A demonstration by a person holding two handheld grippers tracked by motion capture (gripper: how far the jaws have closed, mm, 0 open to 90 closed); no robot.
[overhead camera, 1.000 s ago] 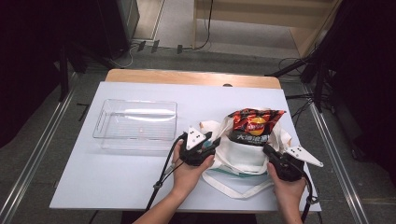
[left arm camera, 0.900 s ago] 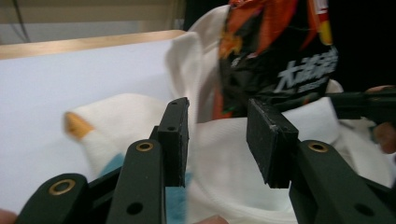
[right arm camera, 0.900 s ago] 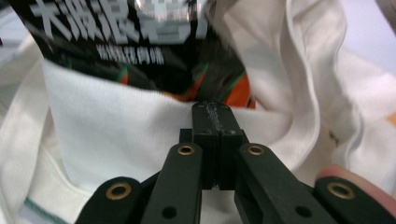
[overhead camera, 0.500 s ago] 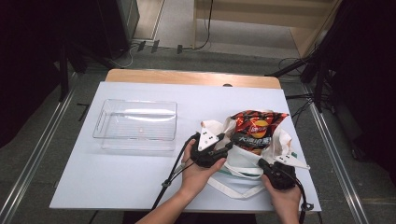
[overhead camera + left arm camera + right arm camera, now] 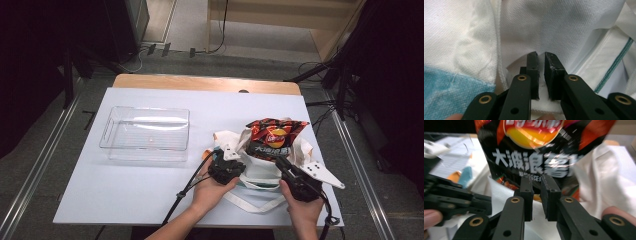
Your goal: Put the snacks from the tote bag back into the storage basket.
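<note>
White cloth makes up the tote bag (image 5: 260, 172), which lies at the lower right of the high view, on the pale table (image 5: 150, 200). A red and black chip bag (image 5: 274, 137) sticks up out of its open top. A clear plastic bin (image 5: 145, 132) sits well apart, at the left middle of that view.

The left gripper (image 5: 229, 159) rests on the bag's left edge. In the left gripper view its jaws have just been closing, and only a thin gap is left, with a fold of the white cloth (image 5: 541, 90) pinched low between them. The right gripper (image 5: 281, 164) is at the bag's right edge, close to the chips. Its jaws have just been opening a little (only a narrow gap), and I can't tell if any cloth is caught in them.

The tote bag is soft and floppy, so it will sag and fold when lifted. It is best held by the rim or the straps (image 5: 250, 205). The chip bag looks light, puffy and slippery, and hard squeezing would crush the chips.
</note>
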